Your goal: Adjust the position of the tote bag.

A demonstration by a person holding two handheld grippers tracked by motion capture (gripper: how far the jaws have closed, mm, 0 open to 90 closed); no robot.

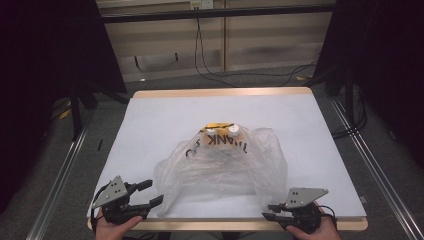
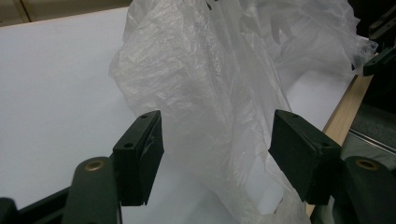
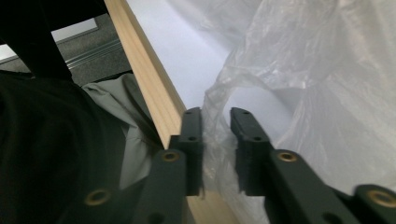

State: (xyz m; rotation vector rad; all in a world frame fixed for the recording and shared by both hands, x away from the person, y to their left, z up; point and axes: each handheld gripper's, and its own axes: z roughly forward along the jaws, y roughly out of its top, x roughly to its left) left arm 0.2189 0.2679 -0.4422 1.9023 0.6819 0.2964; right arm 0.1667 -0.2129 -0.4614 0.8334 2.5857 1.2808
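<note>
A crumpled clear plastic bag (image 1: 220, 165) with black "THANK YOU" lettering lies on the white table top (image 1: 150, 120). Inside its far end sit a yellow item (image 1: 218, 125) and white round caps (image 1: 234, 130). My left gripper (image 1: 155, 192) is at the bag's near left corner. Its jaws stand wide open (image 2: 217, 116), with loose bag film (image 2: 210, 93) just ahead of and between them, untouched by the pads. My right gripper (image 1: 267, 211) is at the bag's near right corner. Its jaws (image 3: 217, 112) are a narrow gap apart, with a strip of bag film (image 3: 217, 140) running between them.
The table's wooden front edge (image 1: 225, 225) runs just under both grippers and shows beside the right jaws (image 3: 149, 79). A person's dark and grey clothing (image 3: 112, 121) lies below that edge. Cables (image 1: 210, 70) trail over the floor beyond the table.
</note>
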